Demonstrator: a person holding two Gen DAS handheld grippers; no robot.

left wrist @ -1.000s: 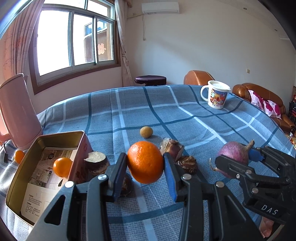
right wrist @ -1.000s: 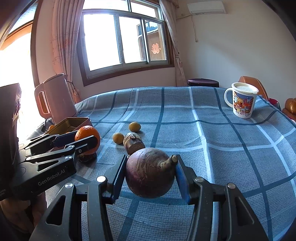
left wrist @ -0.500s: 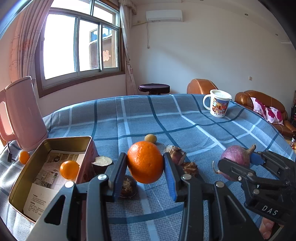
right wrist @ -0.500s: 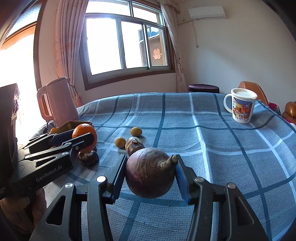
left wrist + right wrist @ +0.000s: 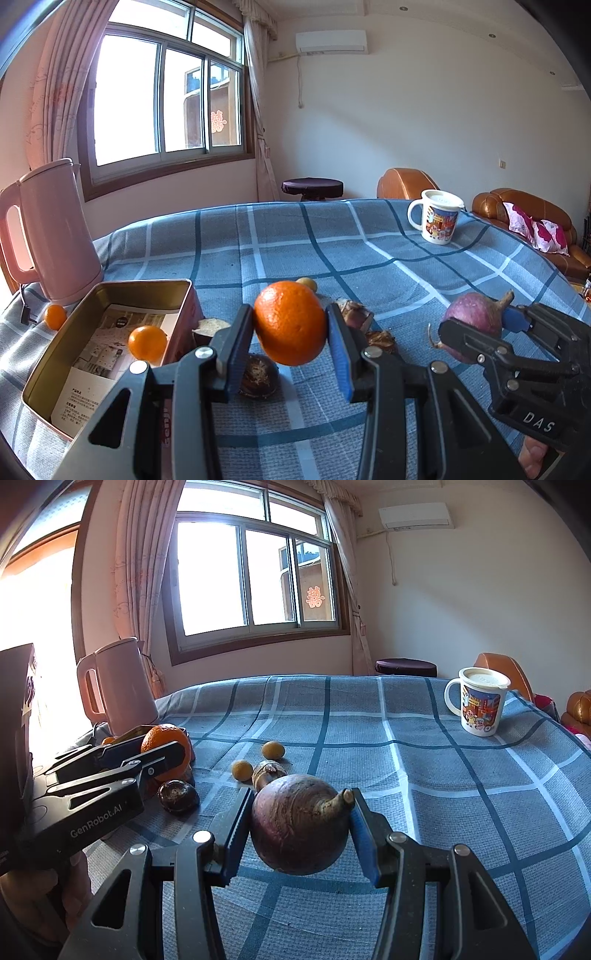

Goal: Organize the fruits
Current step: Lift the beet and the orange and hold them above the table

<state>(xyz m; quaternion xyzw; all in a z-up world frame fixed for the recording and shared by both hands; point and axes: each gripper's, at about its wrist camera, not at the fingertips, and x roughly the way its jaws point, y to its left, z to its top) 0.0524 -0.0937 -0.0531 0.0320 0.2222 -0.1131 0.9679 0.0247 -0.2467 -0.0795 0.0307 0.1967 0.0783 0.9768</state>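
Right wrist view: left tongs [image 5: 162, 751] read "GenRobot.AI", gripping orange [image 5: 162, 738].

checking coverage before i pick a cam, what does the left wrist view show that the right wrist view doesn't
Only the left wrist view: the inside of the tin with a small orange on paper, and the sofa.
Only the right wrist view: a second small yellow fruit.
Both: left claw shut on the big orange, right claw shut on the purple root, kettle, mug.
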